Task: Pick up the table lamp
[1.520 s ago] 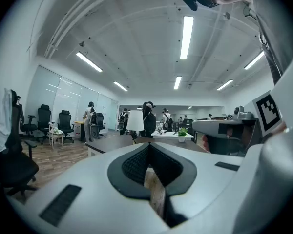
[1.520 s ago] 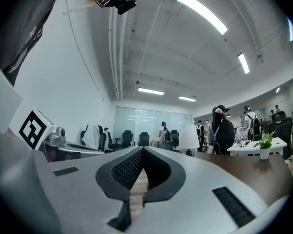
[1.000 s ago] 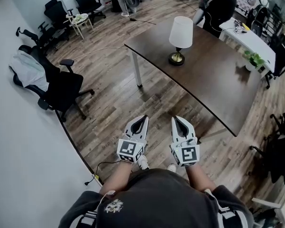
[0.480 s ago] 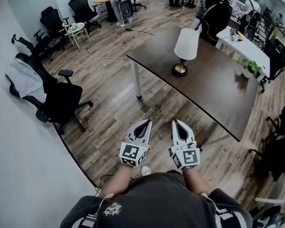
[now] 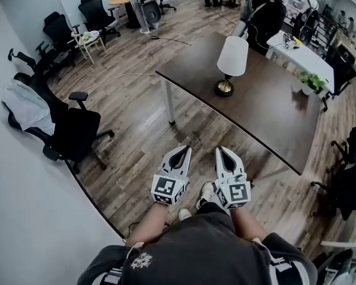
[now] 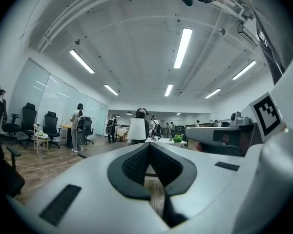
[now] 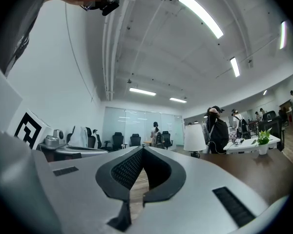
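The left gripper [image 6: 147,146] has its jaws closed tip to tip with nothing between them; only a sliver of wooden floor [image 5: 139,153] shows through the hollow behind the pads. The right gripper [image 7: 142,149] is the same, with its jaws pressed together at the tips and empty. Both grippers point level and away from the person. They sit side by side, near each other but not touching, each with its marker cube at the near end. Behind the cubes the two forearms [image 5: 149,221] reach out from the body roughly parallel, bare below dark sleeves. One shoe [image 5: 206,193] shows on the floor just beneath the right gripper.

The lamp [image 5: 232,56] stands upright on the dark table [image 5: 279,120], well apart from both grippers — far from them and a little to the right. It has a white shade, a short stem and a round brass-coloured base, and it sits toward the table's far left end, near the left edge. In the right gripper view it shows to the right of the jaws. In the left gripper view it shows just above the tips, slightly left.

The table runs on a slant from far left to near right on white legs. A black office chair [image 5: 77,126] stands by the wall on the left. A person [image 5: 267,10] in dark clothes stands beyond the table's far side, and a small potted plant [image 5: 311,79] sits at the far right — on which table I cannot tell.
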The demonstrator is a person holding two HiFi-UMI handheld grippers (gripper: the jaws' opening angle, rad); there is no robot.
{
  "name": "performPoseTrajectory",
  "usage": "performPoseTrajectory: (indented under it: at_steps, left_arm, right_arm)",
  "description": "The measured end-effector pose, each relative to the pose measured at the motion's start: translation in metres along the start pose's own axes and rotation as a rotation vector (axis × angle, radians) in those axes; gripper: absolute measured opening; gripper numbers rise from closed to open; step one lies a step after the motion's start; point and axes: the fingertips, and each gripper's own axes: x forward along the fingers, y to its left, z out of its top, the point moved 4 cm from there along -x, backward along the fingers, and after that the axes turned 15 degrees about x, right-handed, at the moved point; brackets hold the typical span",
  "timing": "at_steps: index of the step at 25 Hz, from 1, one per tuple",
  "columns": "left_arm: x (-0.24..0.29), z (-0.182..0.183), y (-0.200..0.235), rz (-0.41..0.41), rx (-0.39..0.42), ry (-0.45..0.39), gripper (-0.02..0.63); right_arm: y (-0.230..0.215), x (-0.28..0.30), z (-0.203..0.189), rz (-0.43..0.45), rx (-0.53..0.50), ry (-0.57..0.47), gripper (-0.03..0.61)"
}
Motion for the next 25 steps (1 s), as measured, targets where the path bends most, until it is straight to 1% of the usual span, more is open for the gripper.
performPoseTrajectory:
  at_steps: [7, 12, 20, 25]
  left_arm:
    - [0.025, -0.014, 0.006, -0.016, -0.010, 0.021, 0.006]
    - [0.051, -0.020, 0.011, -0.028, 0.004, 0.036, 0.008]
    - [0.125, -0.028, 0.023, -0.058, 0.028, 0.050, 0.006]
    - [0.173, -0.034, 0.027, -0.070, 0.052, 0.061, 0.006]
  right_arm:
    - [-0.021, 0.022, -0.001, -0.018, -0.002, 0.005, 0.017]
    - [-0.047, 0.042, -0.005, -0.039, 0.016, 0.006, 0.017]
    - [-0.105, 0.084, 0.000, -0.048, 0.000, 0.013, 0.017]
    - [-0.136, 0.112, 0.003, -0.032, 0.004, 0.015, 0.017]
